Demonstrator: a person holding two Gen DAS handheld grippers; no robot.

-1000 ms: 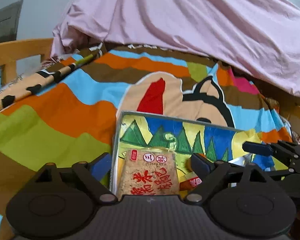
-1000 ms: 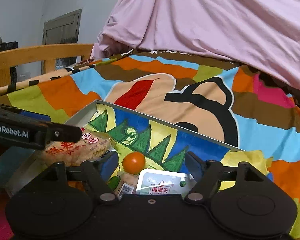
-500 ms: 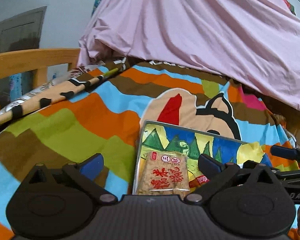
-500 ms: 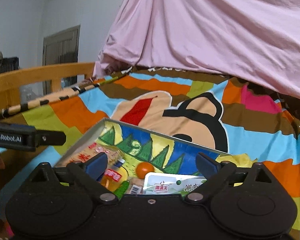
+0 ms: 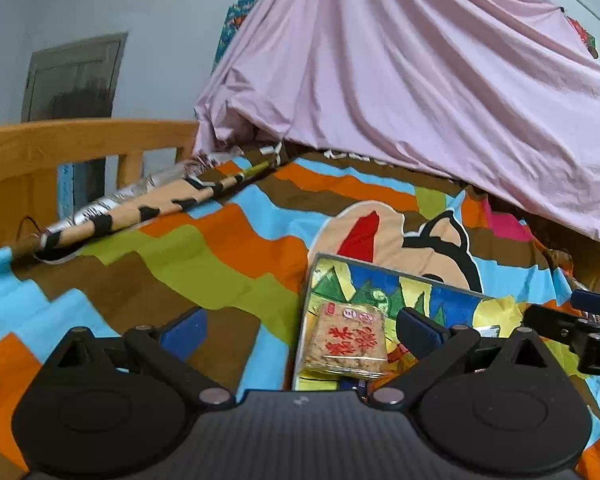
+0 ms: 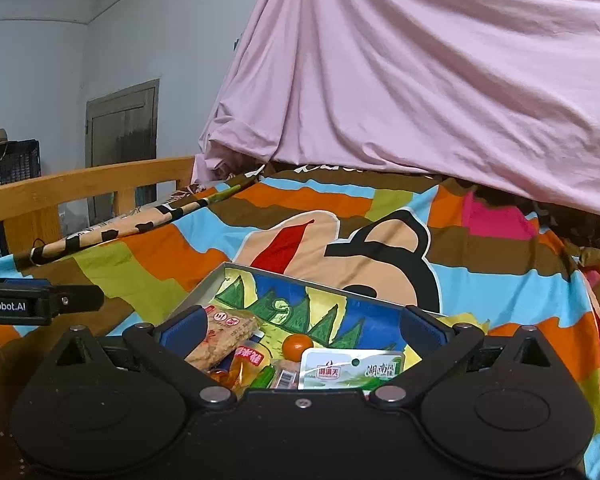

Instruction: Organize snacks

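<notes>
While both grippers are hanging back on the near side of the tray (image 6: 204, 292), nothing is lying between either pair of fingers; the left gripper (image 5: 300, 330) is standing with its jaws spread as wide as they go, and the right gripper (image 6: 300, 328) has just been opening its jaws to the same full spread, with no snack between them. The snacks are all sitting inside the tray: the rice cracker packet (image 5: 350, 336) is lying along its left wall, the small orange fruit (image 6: 297, 346) is resting near its middle, and the white sealed pack (image 6: 352, 368) is lying at its near edge, with smaller wrappers (image 6: 248, 360) crowding between the cracker packet and the white pack. The tray itself is resting on the colourful blanket (image 5: 204, 264), a soft footing. Judging from this, the sorting looks close to done or between picks; for a good next pick, it is worth choosing one snack lying clear of the tray's walls, coming down from above the tray, closing gently on crinkly wrappers, and avoiding pressing the tray into the bedding, since it may tip.
</notes>
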